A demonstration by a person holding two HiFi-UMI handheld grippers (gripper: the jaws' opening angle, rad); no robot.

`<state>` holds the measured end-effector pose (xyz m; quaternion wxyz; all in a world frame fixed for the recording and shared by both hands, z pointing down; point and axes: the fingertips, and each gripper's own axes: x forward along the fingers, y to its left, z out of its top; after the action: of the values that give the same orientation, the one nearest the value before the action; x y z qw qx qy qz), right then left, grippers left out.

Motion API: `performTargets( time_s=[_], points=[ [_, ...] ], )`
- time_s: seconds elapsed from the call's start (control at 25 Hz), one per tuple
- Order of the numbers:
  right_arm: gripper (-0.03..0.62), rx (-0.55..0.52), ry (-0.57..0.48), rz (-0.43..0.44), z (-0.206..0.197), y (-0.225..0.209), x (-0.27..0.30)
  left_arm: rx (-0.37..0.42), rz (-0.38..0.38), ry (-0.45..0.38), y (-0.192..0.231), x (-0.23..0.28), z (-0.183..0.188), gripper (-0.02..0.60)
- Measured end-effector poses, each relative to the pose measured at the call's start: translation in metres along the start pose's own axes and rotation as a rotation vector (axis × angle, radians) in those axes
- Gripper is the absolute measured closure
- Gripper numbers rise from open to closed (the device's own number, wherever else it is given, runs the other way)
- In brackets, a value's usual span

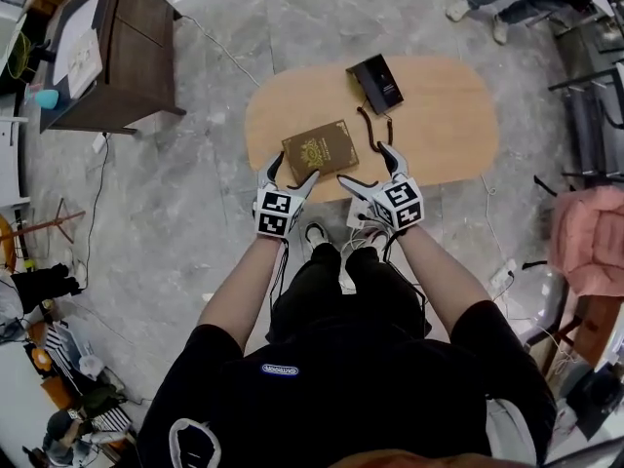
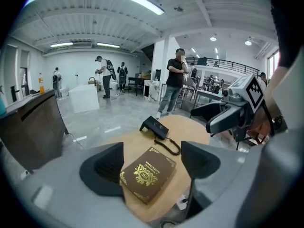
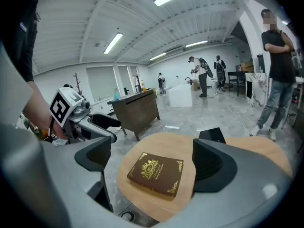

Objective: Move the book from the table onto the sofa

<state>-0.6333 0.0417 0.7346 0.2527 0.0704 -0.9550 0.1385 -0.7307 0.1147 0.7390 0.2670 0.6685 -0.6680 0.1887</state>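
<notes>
Grey stone floor (image 1: 195, 193) lies all around a low oval table (image 1: 439, 135), and we look down on it from above. At the far left stands a dark cabinet (image 1: 127, 47), which has no part in the task. Going right, our left gripper (image 1: 292, 172) hovers at the near edge of the table with its jaws spread apart and gripping nothing. In the left gripper view the book shows in the gap, and the left jaw is very close to one corner, but we cannot tell if it touches. The book (image 1: 320, 151) lies flat on the table, brown cover with the gold emblem facing up, close to the near left edge. Its long axis runs across us from left to right, with the right end turned a little away from us. Just beside it our right gripper (image 1: 369, 169) is also released, with the book between its jaws and nothing held. Further right and back, a black box (image 1: 376, 83) with a curled cord (image 1: 369, 130) rests apart from the book. At the far right a pink cloth (image 1: 590, 237) hangs over something; we cannot make out the sofa. We judge the step in hand to be the approach, before any grasp. The next move calls for bringing the jaws down over the two short ends, or sliding one jaw under the near edge, and closing firmly, because a flat book offers little to pinch.
</notes>
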Motion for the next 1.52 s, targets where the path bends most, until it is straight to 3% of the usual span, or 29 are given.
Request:
performTargets(
  time_s=[0.48,0.84,1.08,1.32,1.52],
  points=[
    [0.042,0.012,0.087,0.024,-0.066,-0.031,0.071,-0.057,0.006,0.101,0.028,0.067,-0.078,0.218],
    [0.042,0.056,0.200,0.031,-0.116,-0.062,0.129,-0.182,-0.002,0.196,0.060,0.108,-0.135,0.215],
    [0.042,0.087,0.262,0.038,-0.146,-0.078,0.156,-0.321,-0.022,0.236,0.071,0.130,-0.169,0.212],
    [0.049,0.224,0.324,0.023,-0.181,-0.092,0.171,-0.436,-0.050,0.254,0.077,0.144,-0.187,0.209],
    [0.059,0.236,0.371,0.062,-0.193,-0.086,0.182,-0.572,-0.105,0.275,0.071,0.156,-0.204,0.209]
  ],
)
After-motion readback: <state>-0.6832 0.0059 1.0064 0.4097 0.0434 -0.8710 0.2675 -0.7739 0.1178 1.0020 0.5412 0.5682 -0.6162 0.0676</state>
